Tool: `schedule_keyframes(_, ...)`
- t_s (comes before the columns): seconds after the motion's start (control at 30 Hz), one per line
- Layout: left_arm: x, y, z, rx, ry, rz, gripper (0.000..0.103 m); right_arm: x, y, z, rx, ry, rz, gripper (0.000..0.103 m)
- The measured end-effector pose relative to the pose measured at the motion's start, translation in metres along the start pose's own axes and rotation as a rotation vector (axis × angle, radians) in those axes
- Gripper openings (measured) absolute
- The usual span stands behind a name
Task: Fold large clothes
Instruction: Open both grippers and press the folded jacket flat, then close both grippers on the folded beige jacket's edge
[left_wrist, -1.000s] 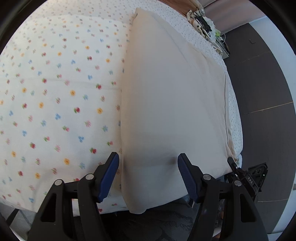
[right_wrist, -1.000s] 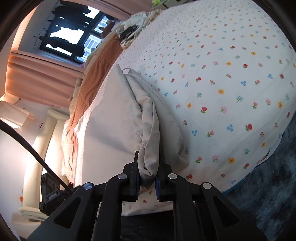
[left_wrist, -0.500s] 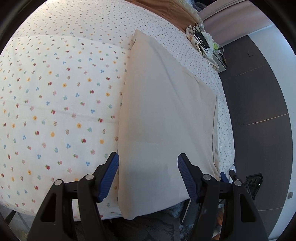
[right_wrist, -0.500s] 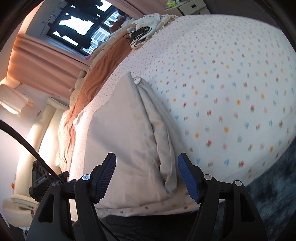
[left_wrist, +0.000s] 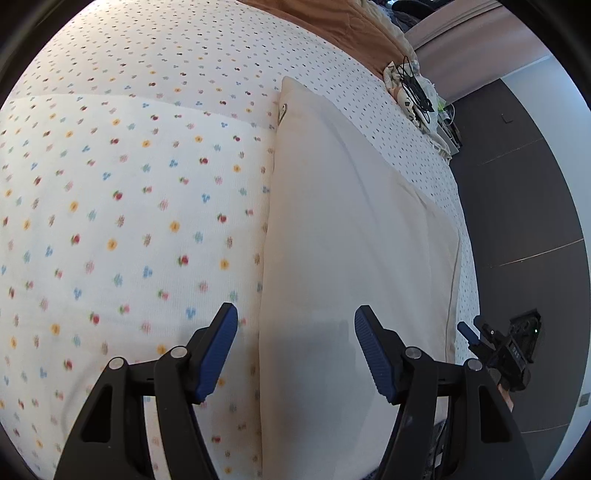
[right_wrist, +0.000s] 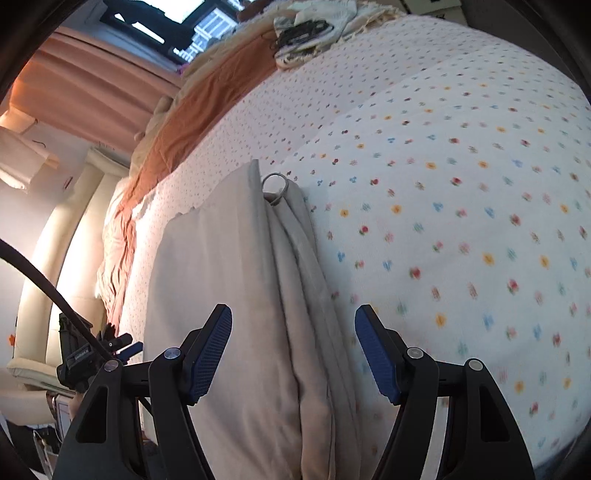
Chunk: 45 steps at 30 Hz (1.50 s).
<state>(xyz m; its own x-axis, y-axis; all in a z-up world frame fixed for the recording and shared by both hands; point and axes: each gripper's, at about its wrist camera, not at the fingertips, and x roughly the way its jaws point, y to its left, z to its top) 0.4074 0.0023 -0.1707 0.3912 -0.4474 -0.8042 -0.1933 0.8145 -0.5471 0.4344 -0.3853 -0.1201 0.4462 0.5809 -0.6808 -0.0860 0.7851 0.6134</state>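
Note:
A large cream cloth (left_wrist: 351, 236), folded into a long strip, lies flat on the flowered bed sheet (left_wrist: 122, 221). A metal ring (right_wrist: 274, 184) sits at its far end. My left gripper (left_wrist: 295, 350) is open and empty above the near end of the strip. My right gripper (right_wrist: 293, 350) is open and empty above the stacked fold edges (right_wrist: 299, 295) of the same cloth (right_wrist: 221, 280) at its near end. The right gripper also shows at the left wrist view's right edge (left_wrist: 495, 350).
A brown blanket (right_wrist: 192, 110) lies at the bed's far side. Small items with black cables (left_wrist: 413, 92) sit at the far corner. Dark floor (left_wrist: 517, 221) borders the bed. Pink curtains (right_wrist: 92, 85) and a cream sofa (right_wrist: 48, 258) stand beyond.
My right gripper opened and let go of the cloth's fold, which now lies on the bed. Both grippers rose, then came lower over the cloth. The left stayed open.

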Motion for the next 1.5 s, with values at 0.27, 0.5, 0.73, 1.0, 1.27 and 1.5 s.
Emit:
schedule_keyframes(0.27,0.038,0.001,0.035,0.017,0.017,-0.015,0.066,0.066,0.008,0.050,-0.051,0.129,0.021,0.068)
schedule_keyframes(0.5,0.060,-0.003,0.059,0.036,0.002,-0.015,0.066,0.102,0.010,0.080,-0.047,0.170,0.103,0.068)
schedule_keyframes(0.73,0.081,-0.008,0.086,0.042,-0.013,-0.026,0.066,0.141,0.005,0.101,-0.012,0.221,0.204,0.067)
schedule_keyframes(1.0,0.092,-0.025,0.106,0.073,-0.033,0.045,0.045,0.143,0.018,0.100,-0.039,0.201,0.165,0.019)
schedule_keyframes(1.27,0.057,-0.054,0.097,0.139,-0.107,0.072,0.026,0.111,0.060,0.078,-0.098,0.099,0.164,0.012)
schedule_keyframes(1.5,0.003,-0.086,0.081,0.199,-0.195,0.036,0.023,0.057,0.085,0.051,-0.136,0.004,0.192,0.012)
